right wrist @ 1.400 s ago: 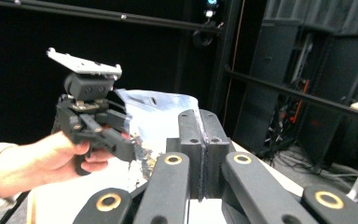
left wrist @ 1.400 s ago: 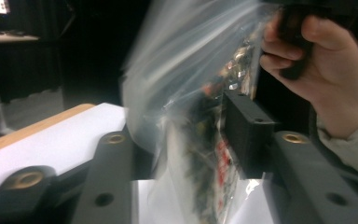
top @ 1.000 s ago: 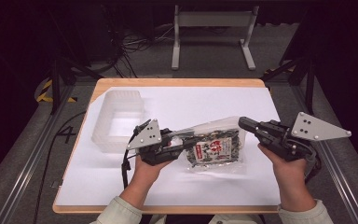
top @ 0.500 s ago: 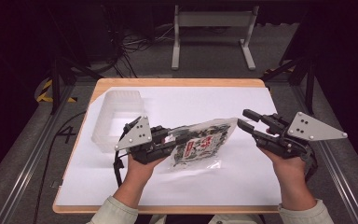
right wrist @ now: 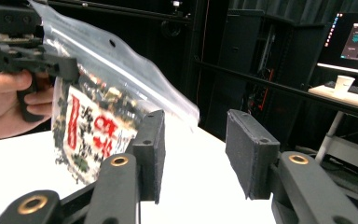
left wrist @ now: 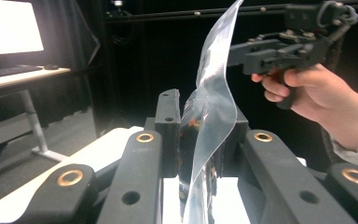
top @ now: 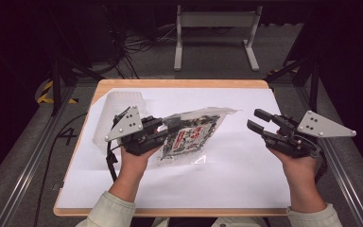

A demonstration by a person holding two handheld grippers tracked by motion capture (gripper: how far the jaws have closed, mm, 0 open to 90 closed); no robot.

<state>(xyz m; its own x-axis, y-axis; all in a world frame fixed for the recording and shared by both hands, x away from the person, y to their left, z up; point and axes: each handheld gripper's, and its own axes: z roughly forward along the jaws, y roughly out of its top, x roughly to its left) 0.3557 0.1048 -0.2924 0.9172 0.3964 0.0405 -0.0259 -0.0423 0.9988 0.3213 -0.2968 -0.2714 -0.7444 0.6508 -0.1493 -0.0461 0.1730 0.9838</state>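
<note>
A clear plastic bag with a printed red, white and dark snack packet inside hangs above the white sheet. My left gripper is shut on the bag's left edge and holds it tilted up. In the left gripper view the film is pinched between the black jaws of the left gripper. My right gripper stands open to the right of the bag, apart from it. Its jaws have just been opening, and nothing lies between them. In the right gripper view the bag hangs at the left.
A clear plastic tub stands at the back left of the wooden table, partly behind my left gripper. A white sheet covers most of the top. A metal stand is on the floor beyond the table.
The right gripper has let go of the bag's right end and opened. The left gripper has carried the bag leftward and up, leaving a gap between bag and right gripper.
</note>
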